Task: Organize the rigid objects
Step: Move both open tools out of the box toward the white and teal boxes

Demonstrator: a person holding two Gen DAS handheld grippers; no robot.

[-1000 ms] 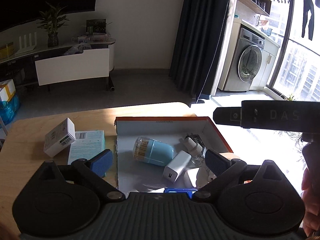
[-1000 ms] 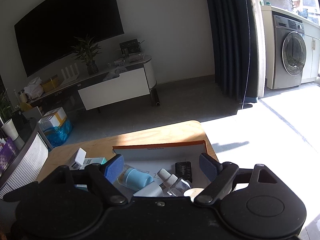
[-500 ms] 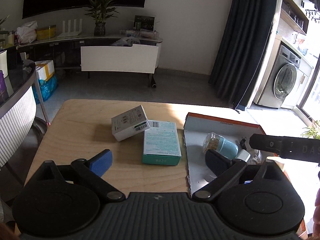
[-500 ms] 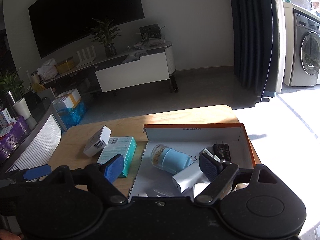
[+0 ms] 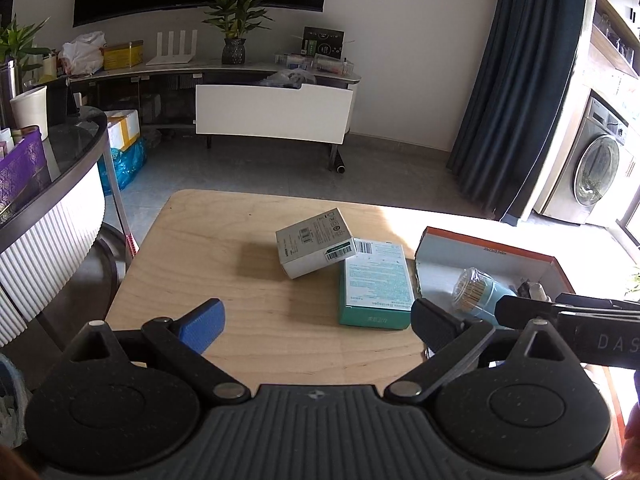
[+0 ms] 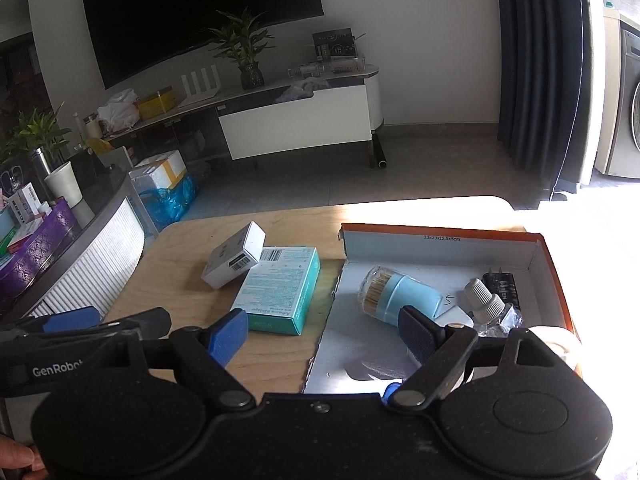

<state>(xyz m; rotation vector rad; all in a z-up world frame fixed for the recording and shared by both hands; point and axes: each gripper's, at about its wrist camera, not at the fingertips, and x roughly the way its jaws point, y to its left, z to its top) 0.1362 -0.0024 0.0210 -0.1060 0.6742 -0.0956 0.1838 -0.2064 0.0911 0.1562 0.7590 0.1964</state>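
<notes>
On the wooden table (image 5: 224,264), everything is placed relative to the orange-rimmed cardboard box (image 6: 440,236). Farthest to its left, the left gripper (image 5: 316,316) hovers above bare wood with its jaws spread wide and nothing between them; it appears aimed toward the two loose cartons, probably lining up a pickup. Closer to the box lies the white carton (image 5: 316,242), tilted because one corner rests on the teal carton (image 5: 376,280). The teal carton lies flat just beside the box's left wall, and both remain outside it, so they seem to be the items left to sort.

Inside the box, a light-blue toothpick jar (image 6: 400,294) lies on its side near the left wall. Farther right sit two small white-capped bottles (image 6: 484,300) and a black item (image 6: 504,286) against the far right corner; its label is too small to read. The right gripper (image 6: 324,330) hangs over the box's near-left edge, jaws equally wide apart and empty.

A white block behind the right gripper's right finger is mostly hidden, and a blue scrap near the box's front edge is cut off by the gripper body. Sun glare washes out the box's right side.
</notes>
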